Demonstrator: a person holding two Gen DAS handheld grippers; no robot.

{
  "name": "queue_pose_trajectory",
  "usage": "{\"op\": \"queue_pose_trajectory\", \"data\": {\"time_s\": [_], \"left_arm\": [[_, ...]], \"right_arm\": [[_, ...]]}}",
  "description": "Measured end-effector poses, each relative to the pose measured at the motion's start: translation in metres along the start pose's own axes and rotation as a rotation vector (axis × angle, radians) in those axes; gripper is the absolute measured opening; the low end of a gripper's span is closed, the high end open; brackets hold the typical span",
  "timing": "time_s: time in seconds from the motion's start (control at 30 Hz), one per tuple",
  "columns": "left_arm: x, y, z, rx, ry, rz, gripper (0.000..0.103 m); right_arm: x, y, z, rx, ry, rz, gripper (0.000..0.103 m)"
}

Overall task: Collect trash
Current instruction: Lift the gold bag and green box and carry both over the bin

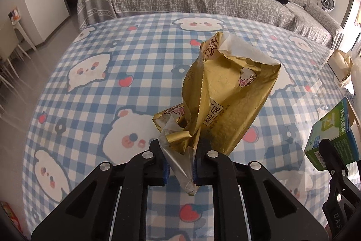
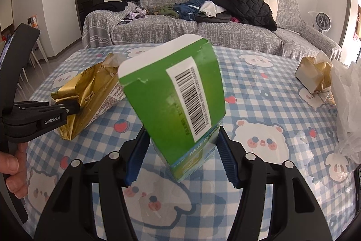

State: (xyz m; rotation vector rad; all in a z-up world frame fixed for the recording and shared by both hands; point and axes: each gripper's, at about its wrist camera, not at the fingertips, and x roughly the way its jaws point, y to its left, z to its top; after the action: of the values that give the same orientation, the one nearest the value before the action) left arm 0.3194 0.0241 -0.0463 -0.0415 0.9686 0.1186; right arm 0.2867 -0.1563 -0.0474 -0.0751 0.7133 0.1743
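Observation:
A crumpled gold snack wrapper (image 1: 230, 92) stands up from my left gripper (image 1: 180, 164), which is shut on its twisted lower end, above the checked tablecloth. From the right wrist view the same wrapper (image 2: 90, 92) sticks out of the left gripper (image 2: 72, 107) at the left. My right gripper (image 2: 180, 150) is shut on a green carton with a barcode label (image 2: 176, 94); both blue pads press its lower sides and its open top tilts away. The carton (image 1: 334, 137) also shows at the right edge of the left wrist view.
The table (image 2: 259, 83) wears a blue-white checked cloth with bears. A gold tissue box (image 2: 311, 76) and a white plastic bag (image 2: 347, 105) sit at its right edge. Behind is a grey sofa (image 2: 203, 33) piled with clothes. A person's hand (image 2: 13, 164) grips the left handle.

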Motion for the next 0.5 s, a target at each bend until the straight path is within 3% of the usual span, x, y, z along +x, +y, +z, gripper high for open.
{"op": "queue_pose_trajectory", "data": {"time_s": [0.5], "left_arm": [[-0.053,0.008,-0.053,-0.009,-0.006,0.002,0.011]], "right_arm": [[-0.061,0.013,-0.021,-0.022,-0.007,0.007,0.057]]}}
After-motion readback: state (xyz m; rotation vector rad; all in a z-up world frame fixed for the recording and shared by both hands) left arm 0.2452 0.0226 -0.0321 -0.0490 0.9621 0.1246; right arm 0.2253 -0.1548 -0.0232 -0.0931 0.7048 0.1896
